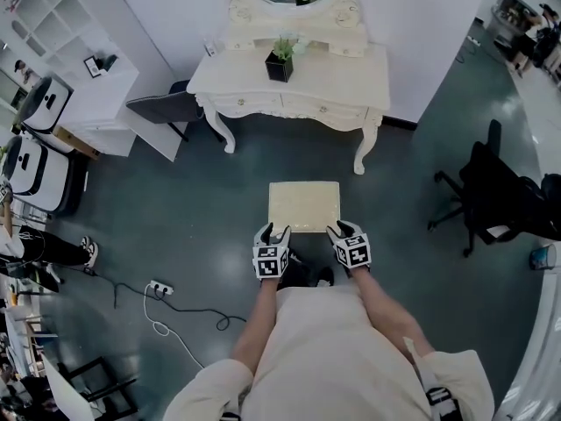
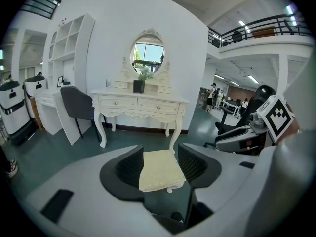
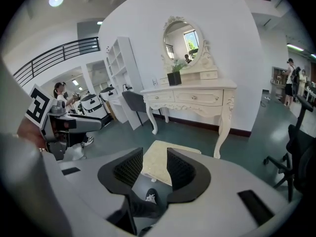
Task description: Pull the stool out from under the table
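Left tongs (image 1: 273,230) and right tongs (image 1: 342,228) both stand part-way apart, clamped on nothing. The stool (image 1: 303,205) sits just ahead of their tips, its near edge running from one pair to the other, already clear of the table (image 1: 351,86) beyond it. Risks as I judge them: closing on the cushion's soft rim alone could let the pads slip, an uneven tug from the two sides could swing or tip the stool on its legs, and with my shoe (image 3: 146,197) directly below the right tongs, any further pull could run the legs into my feet.
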